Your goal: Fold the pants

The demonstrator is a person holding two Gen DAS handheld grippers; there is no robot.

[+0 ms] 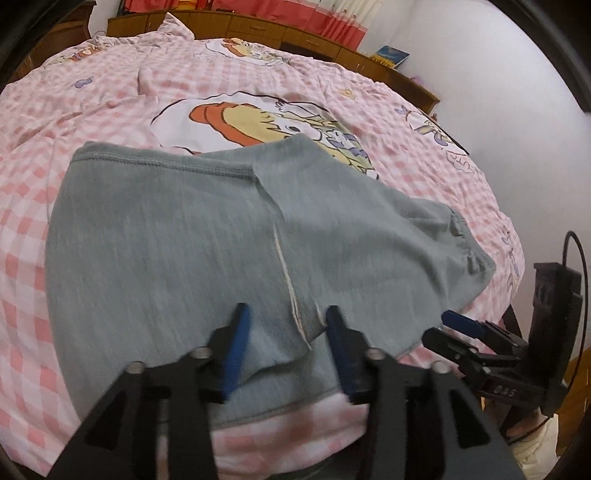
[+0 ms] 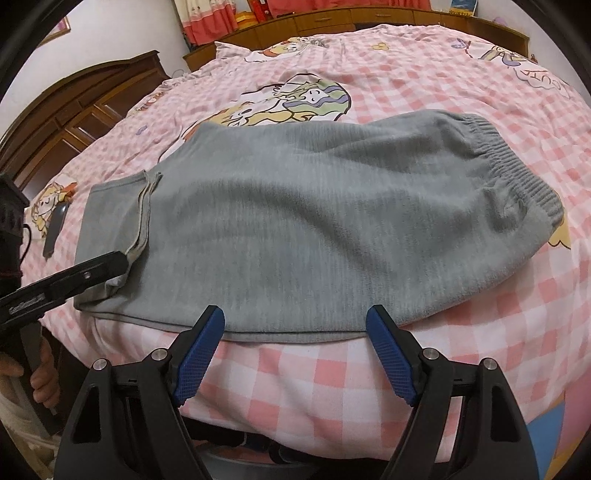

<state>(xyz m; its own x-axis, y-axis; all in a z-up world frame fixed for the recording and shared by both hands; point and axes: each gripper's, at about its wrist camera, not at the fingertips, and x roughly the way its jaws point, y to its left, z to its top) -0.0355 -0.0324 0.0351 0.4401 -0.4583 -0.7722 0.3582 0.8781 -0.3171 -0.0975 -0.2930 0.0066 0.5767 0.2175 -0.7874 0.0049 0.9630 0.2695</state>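
Grey pants [image 1: 177, 236] lie folded flat on the pink checked bed; in the right wrist view the pants [image 2: 314, 229] show the ribbed waistband [image 2: 517, 173] at right and the leg hems at left. My left gripper [image 1: 288, 332] is open, its blue pads straddling the near hem corner with a pale seam. It shows at the left of the right wrist view [image 2: 110, 264], over the hem corner. My right gripper [image 2: 295, 325] is open and empty, just before the pants' near edge; it also shows at the right of the left wrist view [image 1: 448, 328].
The pink checked bedcover [image 2: 332, 373] with cartoon prints spans both views. A dark phone [image 2: 55, 229] lies on the bed left of the pants. A wooden headboard [image 2: 85, 110] and low wooden cabinets [image 1: 295, 33] stand behind the bed. The bed's near edge drops off below the grippers.
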